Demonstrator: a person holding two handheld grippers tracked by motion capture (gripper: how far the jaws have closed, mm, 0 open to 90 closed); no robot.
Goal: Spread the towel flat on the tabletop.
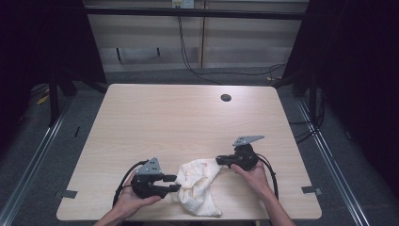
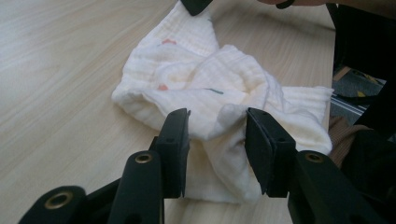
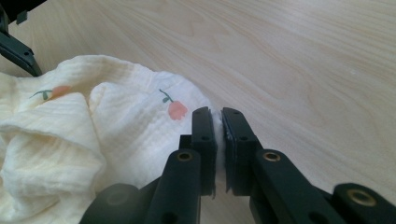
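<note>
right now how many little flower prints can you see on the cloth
2 in the right gripper view: one flower just left of the right gripper, which pinches the cloth edge, and one flower farther left near a fold. More may be hidden in the folds.

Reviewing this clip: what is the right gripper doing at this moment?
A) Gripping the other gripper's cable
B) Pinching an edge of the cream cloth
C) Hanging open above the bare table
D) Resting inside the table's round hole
B: in the right gripper view the right gripper has its jaws nearly together with an edge of the cream cloth squeezed between them.
</note>
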